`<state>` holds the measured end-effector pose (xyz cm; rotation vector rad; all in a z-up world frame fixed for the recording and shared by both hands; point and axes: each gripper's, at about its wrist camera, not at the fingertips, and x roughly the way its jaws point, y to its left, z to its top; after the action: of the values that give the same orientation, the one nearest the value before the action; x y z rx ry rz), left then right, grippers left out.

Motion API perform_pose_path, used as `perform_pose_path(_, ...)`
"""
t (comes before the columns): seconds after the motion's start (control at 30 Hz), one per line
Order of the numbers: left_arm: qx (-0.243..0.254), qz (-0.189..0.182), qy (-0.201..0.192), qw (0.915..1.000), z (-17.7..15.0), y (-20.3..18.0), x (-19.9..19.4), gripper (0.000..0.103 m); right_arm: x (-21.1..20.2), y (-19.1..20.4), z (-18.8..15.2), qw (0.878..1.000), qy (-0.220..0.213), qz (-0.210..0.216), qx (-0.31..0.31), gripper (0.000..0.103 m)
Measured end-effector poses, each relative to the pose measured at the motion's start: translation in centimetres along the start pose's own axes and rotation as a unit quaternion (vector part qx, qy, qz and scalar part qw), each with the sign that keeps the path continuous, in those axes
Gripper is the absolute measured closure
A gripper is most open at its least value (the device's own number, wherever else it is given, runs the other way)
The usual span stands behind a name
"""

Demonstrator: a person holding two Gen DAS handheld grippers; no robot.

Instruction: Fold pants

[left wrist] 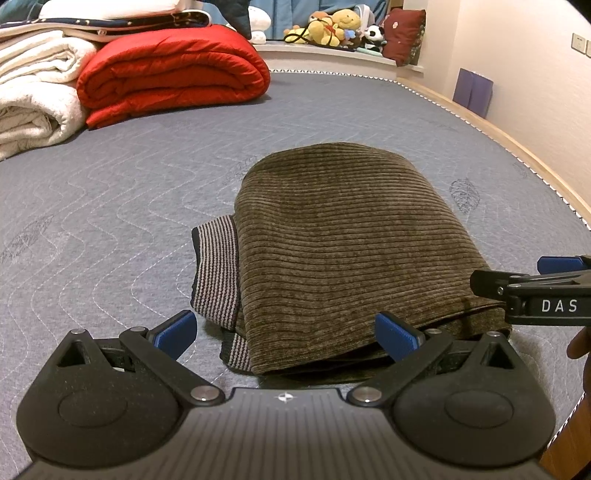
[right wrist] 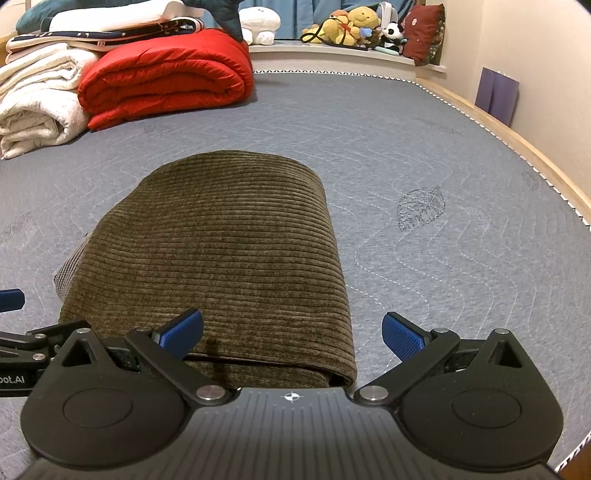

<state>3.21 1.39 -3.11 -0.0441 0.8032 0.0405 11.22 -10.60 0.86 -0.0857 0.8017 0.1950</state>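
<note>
The brown corduroy pants (left wrist: 347,251) lie folded into a compact bundle on the grey quilted mattress (left wrist: 110,206). A striped waistband (left wrist: 218,273) sticks out on the bundle's left side. My left gripper (left wrist: 286,334) is open and empty, just in front of the bundle's near left edge. My right gripper (right wrist: 291,334) is open and empty, at the near right corner of the pants (right wrist: 221,258). The right gripper also shows at the right edge of the left wrist view (left wrist: 535,291). The left gripper's side shows at the left edge of the right wrist view (right wrist: 22,347).
A folded red quilt (left wrist: 173,74) and white blankets (left wrist: 33,96) are stacked at the far left of the mattress. Plush toys (left wrist: 332,27) and a dark red cushion (left wrist: 404,35) sit on a ledge behind. A wooden bed frame (left wrist: 517,147) and wall run along the right.
</note>
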Motion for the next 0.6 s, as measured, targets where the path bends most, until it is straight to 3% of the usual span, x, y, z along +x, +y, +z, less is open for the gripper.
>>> perform_pose_path(0.6, 0.010, -0.006, -0.008, 0.9999, -0.05, -0.08, -0.12, 0.000, 0.00, 0.09, -0.01, 1.000, 0.000, -0.001, -0.001, 0.001)
